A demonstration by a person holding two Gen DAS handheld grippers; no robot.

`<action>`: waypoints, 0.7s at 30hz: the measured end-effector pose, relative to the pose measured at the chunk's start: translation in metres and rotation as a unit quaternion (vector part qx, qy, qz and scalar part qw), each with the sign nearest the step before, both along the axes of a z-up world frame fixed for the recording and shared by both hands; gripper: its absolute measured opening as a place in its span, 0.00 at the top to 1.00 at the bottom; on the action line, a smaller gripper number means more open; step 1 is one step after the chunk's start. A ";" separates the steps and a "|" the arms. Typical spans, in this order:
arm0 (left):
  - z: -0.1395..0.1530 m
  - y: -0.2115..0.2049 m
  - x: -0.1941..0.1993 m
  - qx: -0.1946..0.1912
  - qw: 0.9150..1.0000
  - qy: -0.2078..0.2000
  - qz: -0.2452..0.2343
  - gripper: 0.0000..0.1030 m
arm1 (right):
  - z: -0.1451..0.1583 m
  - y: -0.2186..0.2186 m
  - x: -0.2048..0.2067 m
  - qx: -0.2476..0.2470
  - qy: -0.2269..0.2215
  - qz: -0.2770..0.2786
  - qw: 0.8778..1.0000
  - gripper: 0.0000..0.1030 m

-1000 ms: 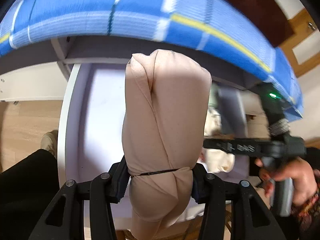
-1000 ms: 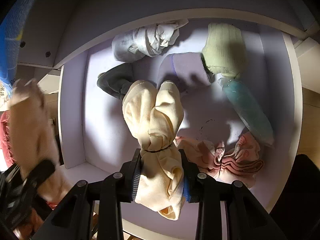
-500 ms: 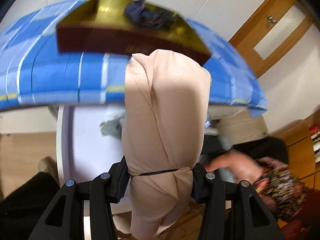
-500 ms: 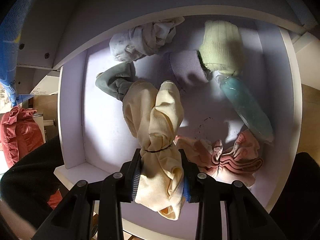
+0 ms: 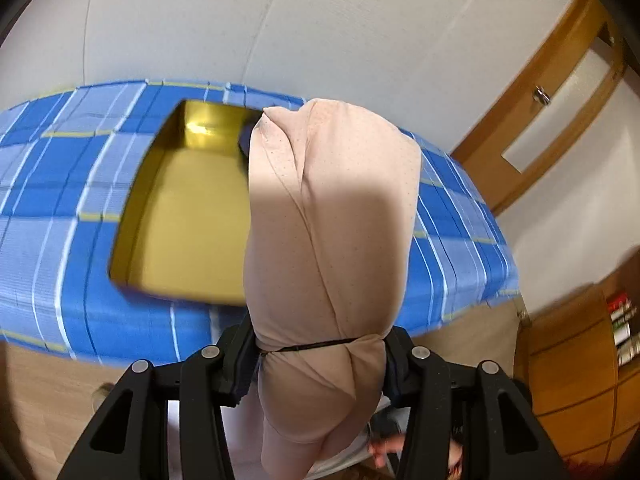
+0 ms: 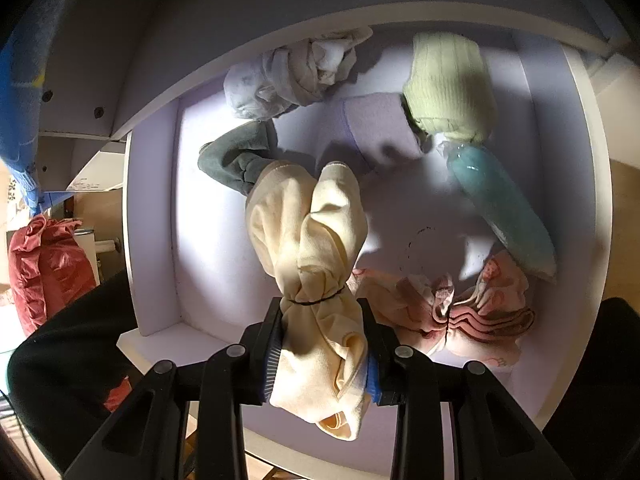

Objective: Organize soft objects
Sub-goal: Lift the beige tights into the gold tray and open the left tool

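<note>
The left tool [image 5: 320, 364] is clamped on a beige bundle [image 5: 328, 232] tied with a black band [image 5: 316, 346]; the bundle stands up from the jaws toward 12 o'clock. Behind it lies a blue plaid cloth [image 5: 56, 184], and a gold tray [image 5: 188, 208] sits on the cloth at 10 o'clock of the bundle.

The right tool [image 6: 322, 348] is clamped on a cream bundle [image 6: 312, 240], held over a white drawer [image 6: 152, 216]. In the drawer lie a grey roll [image 6: 236, 156] at 11 o'clock, a white roll [image 6: 288, 76] at 12, a green sock [image 6: 452, 88] and teal roll [image 6: 500, 208] at 2, and pink cloths [image 6: 472, 312] at 3.
</note>
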State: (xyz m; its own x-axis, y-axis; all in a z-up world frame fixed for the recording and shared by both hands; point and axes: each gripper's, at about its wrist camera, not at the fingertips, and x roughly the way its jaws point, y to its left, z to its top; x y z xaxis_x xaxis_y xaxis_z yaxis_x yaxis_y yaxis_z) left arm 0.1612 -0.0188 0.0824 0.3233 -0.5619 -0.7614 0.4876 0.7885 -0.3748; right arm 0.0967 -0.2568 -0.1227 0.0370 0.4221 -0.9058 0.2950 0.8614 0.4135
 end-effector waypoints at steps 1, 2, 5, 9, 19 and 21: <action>0.005 -0.004 0.011 0.005 1.000 -0.001 0.002 0.52 | 0.000 0.000 0.000 0.002 0.000 0.000 1.000 0.66; 0.006 -0.008 0.024 0.016 1.000 -0.004 0.007 0.52 | 0.000 0.000 0.000 0.002 0.001 0.000 1.000 0.66; -0.003 -0.018 0.049 0.045 0.999 0.001 0.015 0.52 | 0.000 0.000 0.000 0.006 0.002 0.001 1.000 0.66; -0.024 -0.028 0.089 0.086 0.996 0.020 0.028 0.52 | -0.001 0.000 0.001 0.016 0.006 0.001 1.000 0.66; -0.070 -0.037 0.164 0.153 0.984 0.048 0.078 0.52 | 0.005 -0.002 -0.001 0.048 0.004 -0.005 0.999 0.66; -0.077 -0.041 0.177 0.170 0.981 0.044 0.081 0.49 | 0.007 0.000 0.000 0.054 0.003 -0.005 0.999 0.66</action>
